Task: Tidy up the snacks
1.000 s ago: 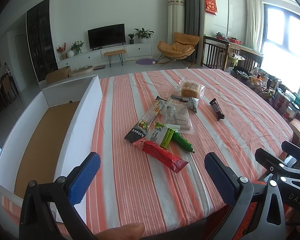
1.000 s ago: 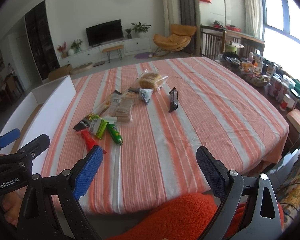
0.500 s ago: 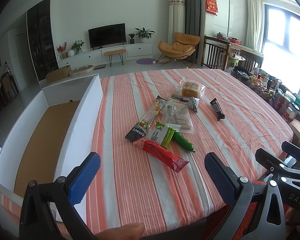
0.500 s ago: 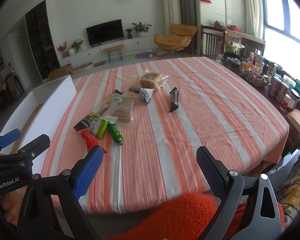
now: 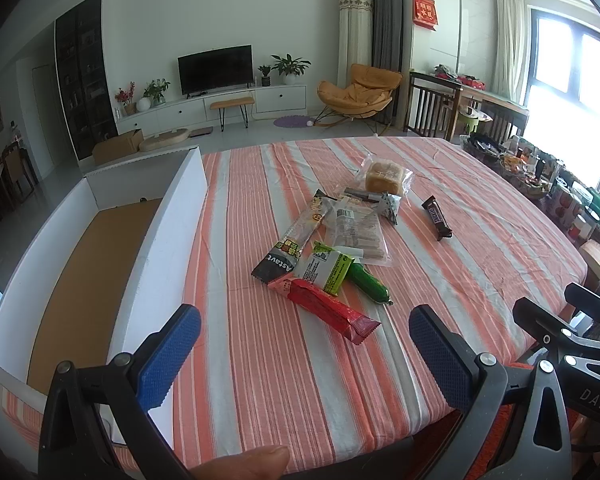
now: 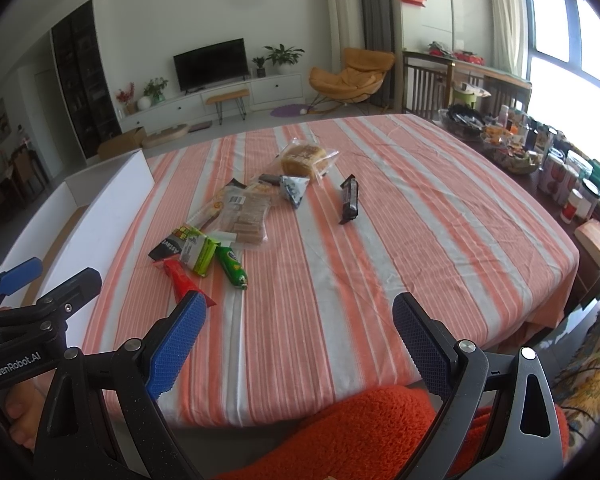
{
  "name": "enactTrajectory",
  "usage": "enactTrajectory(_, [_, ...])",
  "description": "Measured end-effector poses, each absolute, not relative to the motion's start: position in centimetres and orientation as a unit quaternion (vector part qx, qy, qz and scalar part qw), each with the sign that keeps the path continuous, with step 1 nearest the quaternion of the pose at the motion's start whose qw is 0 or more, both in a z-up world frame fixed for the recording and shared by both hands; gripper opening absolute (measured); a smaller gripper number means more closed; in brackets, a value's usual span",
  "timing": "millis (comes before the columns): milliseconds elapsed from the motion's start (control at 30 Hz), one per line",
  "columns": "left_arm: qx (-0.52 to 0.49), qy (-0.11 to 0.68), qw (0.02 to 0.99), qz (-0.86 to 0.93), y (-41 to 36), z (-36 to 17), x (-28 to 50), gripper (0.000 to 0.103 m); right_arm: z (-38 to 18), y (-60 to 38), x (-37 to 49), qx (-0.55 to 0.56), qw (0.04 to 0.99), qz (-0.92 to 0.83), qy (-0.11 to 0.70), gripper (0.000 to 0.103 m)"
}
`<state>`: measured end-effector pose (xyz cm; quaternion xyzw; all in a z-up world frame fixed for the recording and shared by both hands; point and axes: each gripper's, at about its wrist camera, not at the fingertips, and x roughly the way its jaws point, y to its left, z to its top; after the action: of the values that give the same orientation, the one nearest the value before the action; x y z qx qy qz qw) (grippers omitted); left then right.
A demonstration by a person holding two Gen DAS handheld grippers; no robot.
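Both jaws stand spread wide: your left gripper point(image 5: 304, 354) and right gripper point(image 6: 300, 340) hold nothing. Your white box point(image 5: 168, 236) shows only its brown floor; the snacks point(image 5: 332, 248) lie beside it on the striped tablecloth point(image 5: 460, 264).

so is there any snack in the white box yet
No, the white box shows only its bare brown floor, and the snacks all lie on the striped tablecloth.
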<state>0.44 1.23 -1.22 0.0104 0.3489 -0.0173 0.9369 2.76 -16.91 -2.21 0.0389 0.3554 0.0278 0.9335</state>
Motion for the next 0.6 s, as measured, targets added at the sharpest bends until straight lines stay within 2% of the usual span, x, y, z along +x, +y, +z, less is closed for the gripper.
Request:
enactTrajectory(200, [0.011, 0.359, 0.933, -0.019, 1.6, -1.7, 0.5, 0.103, -2.3, -16.8, 2.7, 0.038, 0.933, 0.028, 0.356, 0.096])
enactTrajectory(600, [-0.023, 0.437, 0.898, -0.044, 4.0, -4.2, 0.7, 0.103, -3.1, -16.0, 2.5, 0.040, 0.931, 0.029, 0.361, 0.096])
